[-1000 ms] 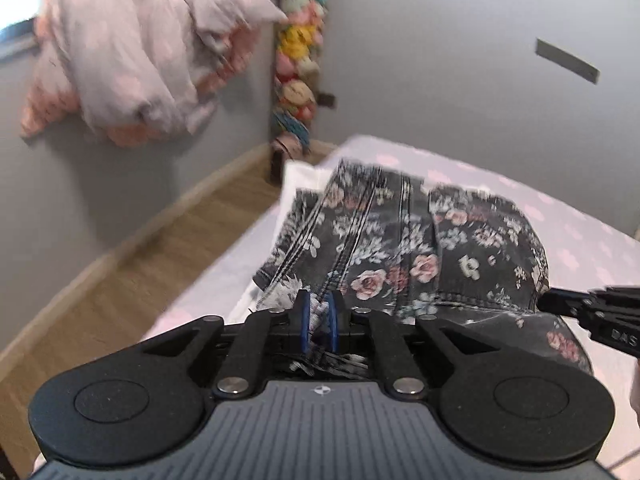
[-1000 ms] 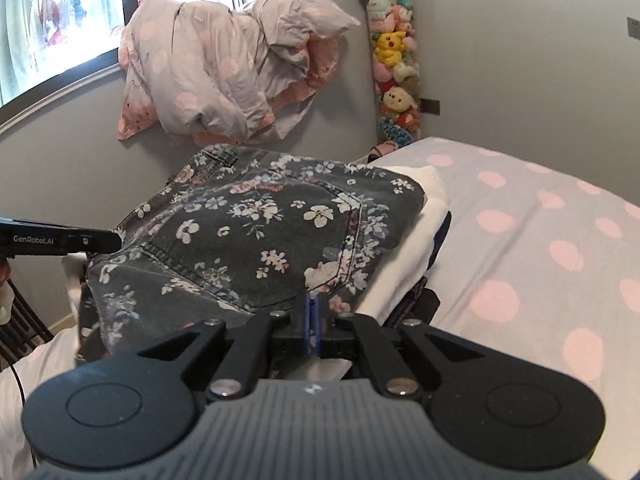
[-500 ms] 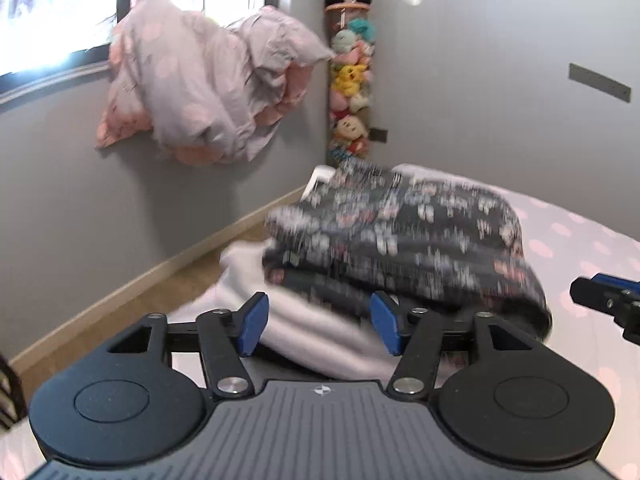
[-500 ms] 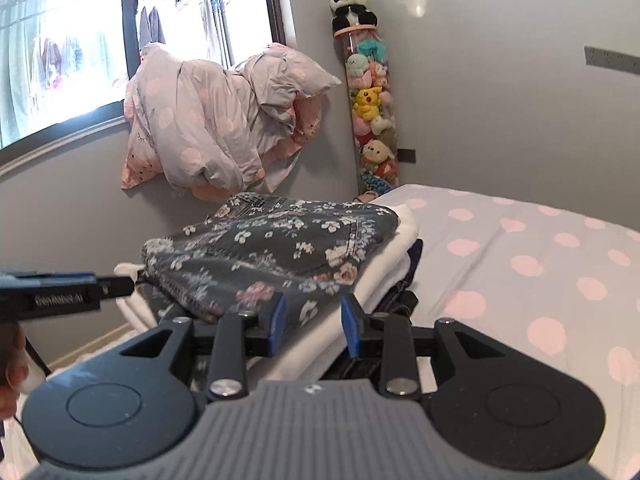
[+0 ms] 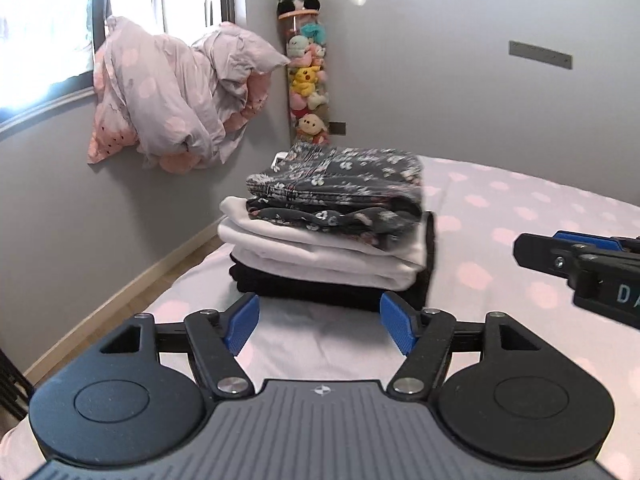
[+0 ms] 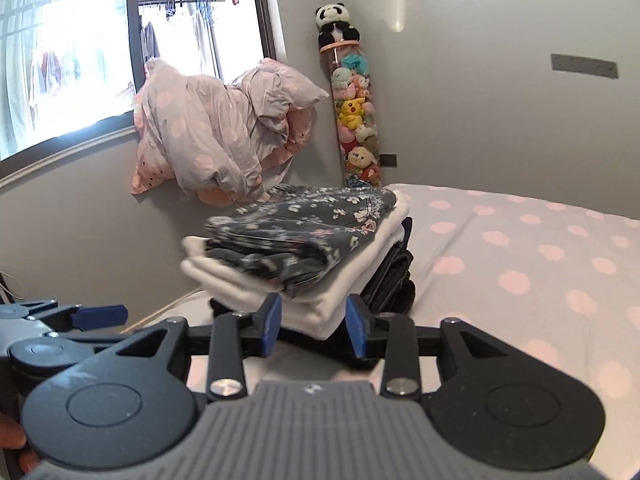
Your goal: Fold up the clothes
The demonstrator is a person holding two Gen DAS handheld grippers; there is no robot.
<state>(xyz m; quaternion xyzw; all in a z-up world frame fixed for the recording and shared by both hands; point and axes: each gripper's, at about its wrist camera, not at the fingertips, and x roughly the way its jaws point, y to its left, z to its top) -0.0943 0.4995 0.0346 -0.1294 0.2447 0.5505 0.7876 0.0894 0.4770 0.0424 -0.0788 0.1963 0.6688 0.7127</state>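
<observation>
- You get bright daylight from the blown-out window (image 6: 72,72) at upper left.
- The folded stack (image 5: 332,220) looks slightly motion-smeared.
- Your fisheye bends the walls and darkens the corners.
- The wall shows faint glare.

1. A bed (image 5: 520,216) with a pale sheet of pink dots fills the right and near side.
2. A crumpled dotted duvet (image 5: 176,92) hangs from the window sill on the far left.
3. A tall clear tube of plush toys (image 6: 356,120) stands in the far corner, with a panda plush (image 6: 334,24) on top.
4. A grey wall plate (image 5: 540,55) sits on the far right wall.
5. Laundry (image 6: 176,36) hangs outside the window.
</observation>
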